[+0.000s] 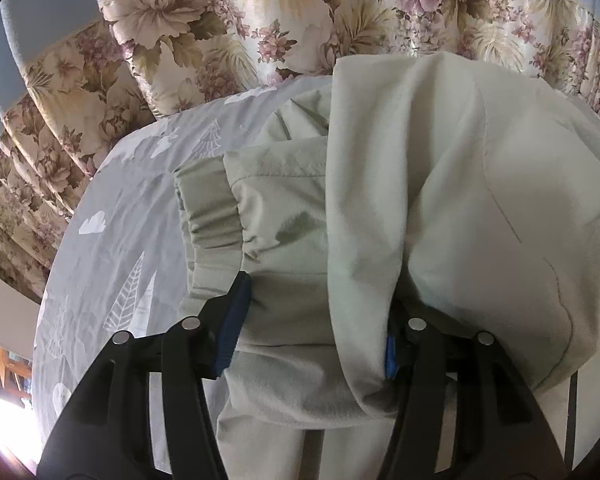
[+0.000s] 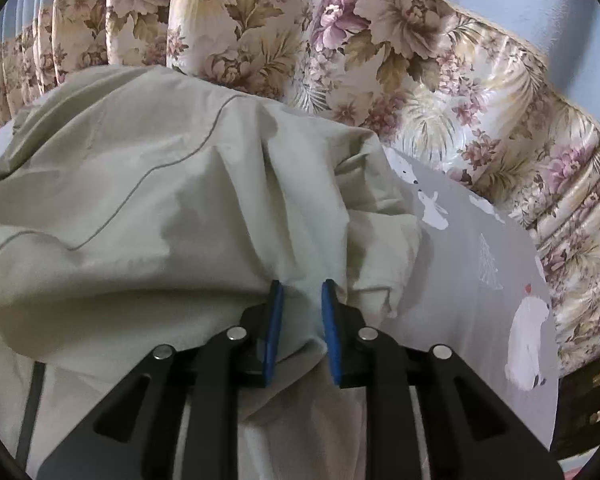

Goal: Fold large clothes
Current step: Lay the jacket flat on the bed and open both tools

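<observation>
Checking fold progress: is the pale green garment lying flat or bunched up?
Bunched up. The pale green garment humps in deep creases over the grey sheet, a gathered cuff sticking out beside it.
</observation>
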The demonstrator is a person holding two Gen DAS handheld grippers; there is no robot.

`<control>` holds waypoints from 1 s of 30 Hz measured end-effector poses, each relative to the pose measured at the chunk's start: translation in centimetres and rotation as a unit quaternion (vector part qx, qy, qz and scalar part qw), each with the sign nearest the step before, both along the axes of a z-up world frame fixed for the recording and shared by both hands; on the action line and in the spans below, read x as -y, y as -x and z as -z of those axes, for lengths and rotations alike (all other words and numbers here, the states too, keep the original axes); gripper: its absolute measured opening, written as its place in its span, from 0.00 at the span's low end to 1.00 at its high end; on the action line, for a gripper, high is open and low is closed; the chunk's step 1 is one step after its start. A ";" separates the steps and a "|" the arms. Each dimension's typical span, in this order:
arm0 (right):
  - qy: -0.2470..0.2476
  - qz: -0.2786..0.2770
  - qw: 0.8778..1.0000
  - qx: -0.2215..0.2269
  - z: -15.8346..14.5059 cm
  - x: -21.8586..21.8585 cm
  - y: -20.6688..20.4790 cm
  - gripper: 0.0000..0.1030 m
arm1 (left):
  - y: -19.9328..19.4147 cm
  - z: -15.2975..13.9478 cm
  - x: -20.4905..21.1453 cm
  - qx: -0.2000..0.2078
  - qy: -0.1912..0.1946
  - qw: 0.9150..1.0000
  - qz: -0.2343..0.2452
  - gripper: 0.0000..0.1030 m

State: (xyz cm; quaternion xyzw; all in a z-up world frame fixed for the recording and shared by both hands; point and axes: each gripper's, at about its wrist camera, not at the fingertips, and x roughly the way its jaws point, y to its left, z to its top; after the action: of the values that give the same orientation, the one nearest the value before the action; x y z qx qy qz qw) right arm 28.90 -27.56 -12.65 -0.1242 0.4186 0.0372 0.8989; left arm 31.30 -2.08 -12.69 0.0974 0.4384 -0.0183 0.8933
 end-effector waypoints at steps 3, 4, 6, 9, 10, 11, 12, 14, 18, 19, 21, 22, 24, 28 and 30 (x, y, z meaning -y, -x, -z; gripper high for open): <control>-0.025 0.007 1.000 0.010 -1.2 0.5 1.1 0.55 | 0.6 -0.4 0.3 0.007 -0.011 1.000 -0.001 0.59; -0.040 0.009 0.999 0.016 -1.8 0.7 1.6 0.63 | 0.8 -0.5 0.4 0.010 -0.016 1.000 -0.002 0.66; -0.073 0.009 0.997 0.024 -2.8 1.2 2.5 0.64 | 1.4 -1.0 0.5 0.016 -0.019 1.000 -0.005 0.78; -0.138 0.011 0.990 0.037 -4.6 2.1 4.2 0.75 | 2.6 -2.0 0.5 0.025 -0.012 1.000 -0.002 0.80; -0.160 0.010 0.986 0.044 -5.2 2.4 4.7 0.83 | 2.9 -2.3 0.4 0.027 -0.005 1.000 -0.001 0.81; -0.196 0.007 0.979 0.052 -5.7 2.7 5.4 0.85 | 3.4 -2.7 0.4 0.032 0.006 0.999 0.001 0.82; -0.225 0.003 0.973 0.057 -6.0 2.9 5.7 0.85 | 3.6 -3.0 0.5 0.035 0.016 0.999 0.002 0.83; -0.277 -0.018 0.959 0.053 -5.9 2.2 5.7 0.85 | 3.8 -3.3 1.3 0.033 0.034 0.999 0.005 0.83; -0.160 -0.038 0.986 0.022 -3.5 -3.6 4.6 0.73 | 3.4 -1.9 4.0 0.016 0.006 1.000 0.019 0.83; -0.149 -0.045 0.988 0.004 -2.5 -4.5 4.2 0.64 | 3.1 -1.3 4.2 0.011 -0.002 1.000 0.018 0.83; -0.117 -0.040 0.992 -0.028 -0.3 -5.5 3.2 0.64 | 2.3 0.2 3.6 -0.011 -0.003 1.000 0.006 0.84; -0.102 -0.041 0.993 -0.028 0.3 -5.8 3.1 0.65 | 1.9 0.8 3.1 -0.018 0.005 1.000 0.006 0.84; -0.104 -0.041 0.993 -0.035 1.1 -5.9 2.8 0.65 | 1.9 1.2 2.5 -0.018 0.018 1.000 0.010 0.85; -0.120 -0.047 0.991 -0.027 -0.3 -5.1 4.2 0.67 | 3.3 -0.7 1.6 -0.016 0.020 1.000 0.007 0.83; -0.162 -0.038 0.986 -0.002 -2.7 -2.8 7.1 0.77 | 5.5 -2.5 0.0 0.003 0.022 1.000 0.007 0.86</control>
State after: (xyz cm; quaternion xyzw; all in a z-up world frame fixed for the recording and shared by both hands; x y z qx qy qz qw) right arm 21.82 -24.78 -10.00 0.0074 0.4039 0.1386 0.9042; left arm 25.78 -2.07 -10.21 0.0805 0.4349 -0.0342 0.8962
